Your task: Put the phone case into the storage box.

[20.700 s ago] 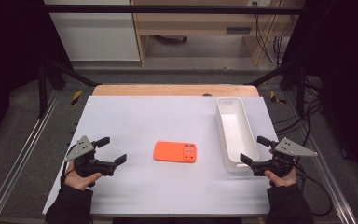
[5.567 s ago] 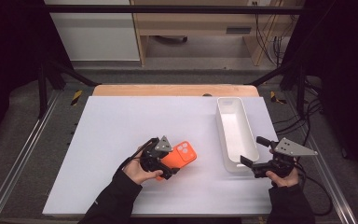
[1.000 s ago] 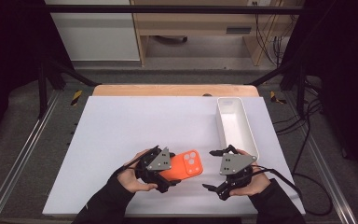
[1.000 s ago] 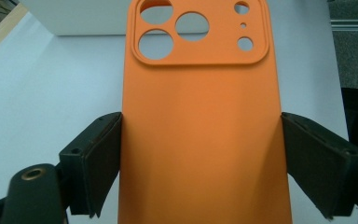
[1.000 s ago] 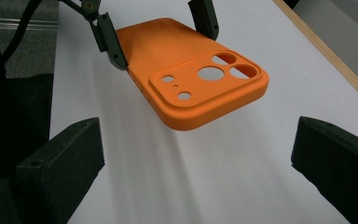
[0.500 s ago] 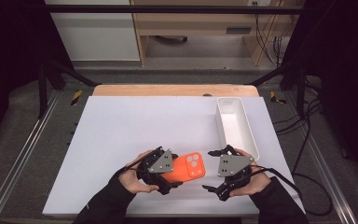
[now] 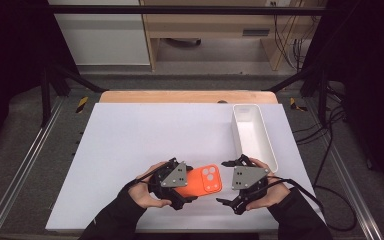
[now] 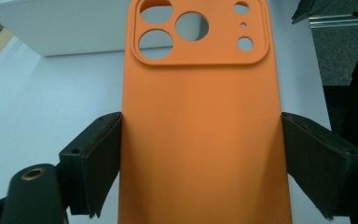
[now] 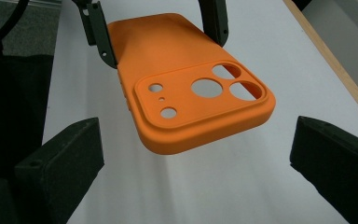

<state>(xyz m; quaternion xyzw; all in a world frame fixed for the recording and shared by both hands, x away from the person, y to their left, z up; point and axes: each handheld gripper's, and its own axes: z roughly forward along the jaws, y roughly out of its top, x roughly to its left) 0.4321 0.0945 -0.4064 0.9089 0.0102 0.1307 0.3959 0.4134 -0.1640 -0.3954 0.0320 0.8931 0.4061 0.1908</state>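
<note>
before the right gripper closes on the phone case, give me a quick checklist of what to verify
1. Left gripper clamped on the orange phone case by its long edges: ok.
2. Case lifted off the white table; a shadow lies under it in the right gripper view: ok.
3. Right gripper open wider than the case: ok.
4. Camera-cutout end faces the right gripper, between its jaws: ok, though not yet fully in between.
5. How firmly the left gripper holds the case: cannot tell.
6. White tray stands apart from both hands: ok.
</note>
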